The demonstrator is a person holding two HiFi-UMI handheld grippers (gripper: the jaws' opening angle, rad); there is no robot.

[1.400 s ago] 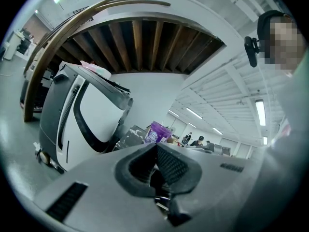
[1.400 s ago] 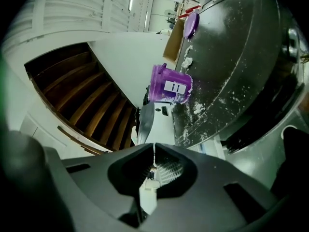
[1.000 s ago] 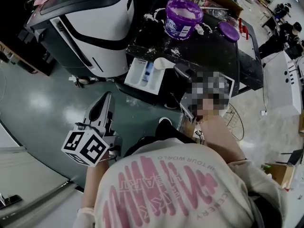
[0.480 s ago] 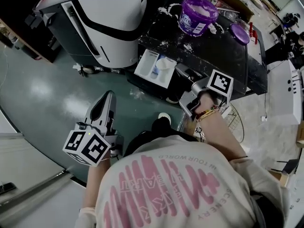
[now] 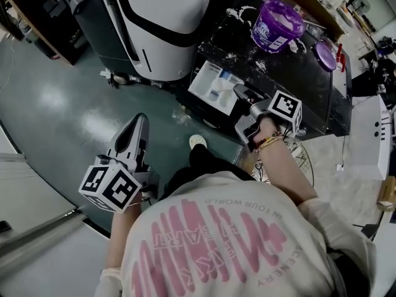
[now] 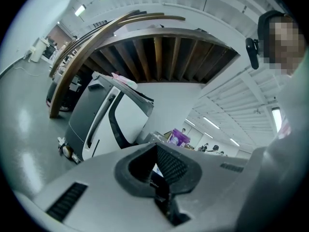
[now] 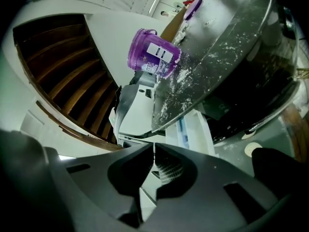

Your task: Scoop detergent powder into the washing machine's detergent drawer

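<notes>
Powder-streaked black tabletop [image 5: 291, 85] lies beyond my right gripper [image 5: 240, 91], which has sunk toward the pulled-out white plastic detergent drawer [image 5: 201, 82] just ahead of its tips, jaws clamped on a thin white scoop handle [image 7: 147, 197], so tipping looks near; my left gripper [image 5: 138, 121] hangs closed.

Head view looks steeply down; all three views share the purple tub [image 5: 276, 26].

The person's shirt [image 5: 235, 246] bears "TOUR WORLD", seen upside down.
</notes>
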